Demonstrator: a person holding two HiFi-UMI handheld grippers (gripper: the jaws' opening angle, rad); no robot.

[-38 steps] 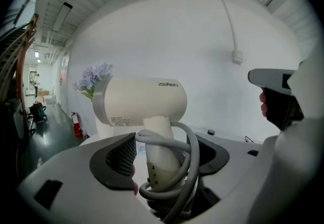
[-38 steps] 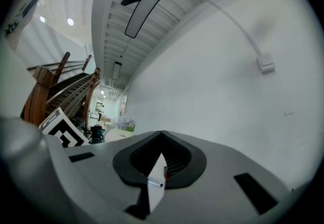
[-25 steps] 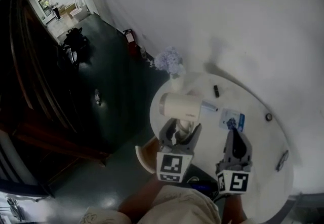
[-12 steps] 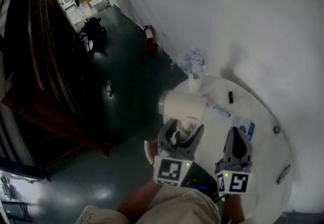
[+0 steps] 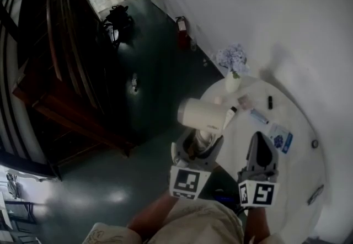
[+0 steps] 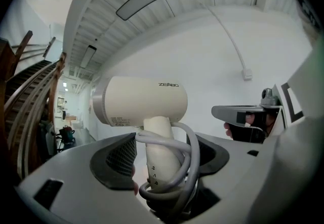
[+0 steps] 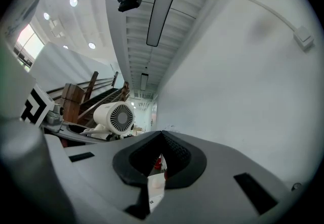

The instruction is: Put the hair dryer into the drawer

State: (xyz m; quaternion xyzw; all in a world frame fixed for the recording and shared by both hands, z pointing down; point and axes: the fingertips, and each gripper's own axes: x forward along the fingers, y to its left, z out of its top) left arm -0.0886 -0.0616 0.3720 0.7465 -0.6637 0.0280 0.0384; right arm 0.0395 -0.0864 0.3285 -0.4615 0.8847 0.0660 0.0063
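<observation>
The hair dryer (image 5: 201,116) is cream-white, with a short thick barrel and a silver ring at one end. In the head view it is at the middle of the frame, its barrel lying almost level across the picture. In the right gripper view, at the middle left, one end shows a round grille. Its handle (image 6: 161,152) points down and stands between the jaws of the left gripper (image 6: 162,153), which press on it. A grey cord (image 6: 188,159) is looped around the handle.
</observation>
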